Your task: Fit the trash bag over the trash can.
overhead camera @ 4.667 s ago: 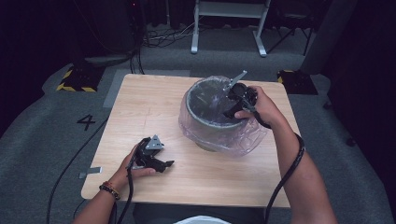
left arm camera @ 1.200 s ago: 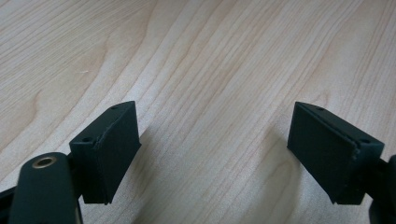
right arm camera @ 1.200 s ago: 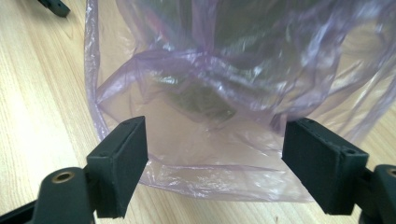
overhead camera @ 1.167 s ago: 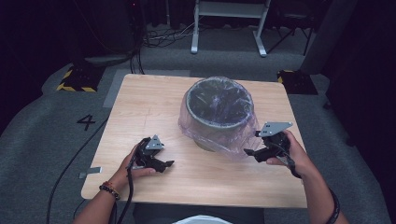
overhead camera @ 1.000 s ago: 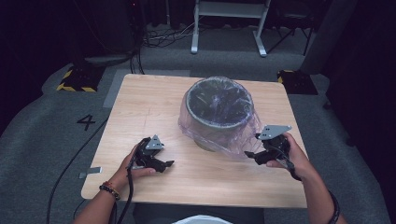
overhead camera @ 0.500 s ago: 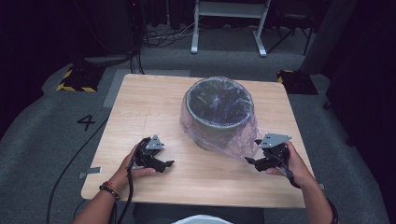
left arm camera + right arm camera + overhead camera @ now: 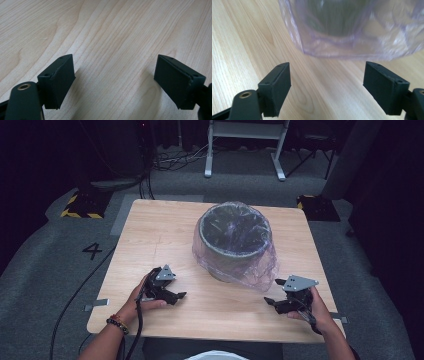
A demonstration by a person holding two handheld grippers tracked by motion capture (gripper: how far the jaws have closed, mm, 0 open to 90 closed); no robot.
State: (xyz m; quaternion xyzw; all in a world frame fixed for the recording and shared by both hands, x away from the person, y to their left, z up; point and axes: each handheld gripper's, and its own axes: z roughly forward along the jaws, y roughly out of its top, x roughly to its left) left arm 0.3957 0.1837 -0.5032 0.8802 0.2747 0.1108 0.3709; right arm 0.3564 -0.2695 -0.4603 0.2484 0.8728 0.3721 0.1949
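Note:
A dark round bin (image 7: 234, 239) stands in the middle of the wooden table (image 7: 160, 235), lined with a clear plastic bag (image 7: 252, 270) that drapes down its outside. My right gripper (image 7: 272, 292) rests near the table's front right, open and empty, just short of the bag's hanging edge (image 7: 352, 53). At the front left my left gripper (image 7: 179, 296) lies on the wood, open, with bare tabletop (image 7: 115, 50) between its jaws.
Grey carpet surrounds the table, with a "4" mark (image 7: 93, 251) at the left. A white frame (image 7: 245, 140) and cables lie behind, and yellow-black striped blocks (image 7: 80, 202) sit near the far corners.
My right gripper has left the bin's rim and come down toward the front right of the table, ending open near the bag's edge. The left gripper has stayed put.

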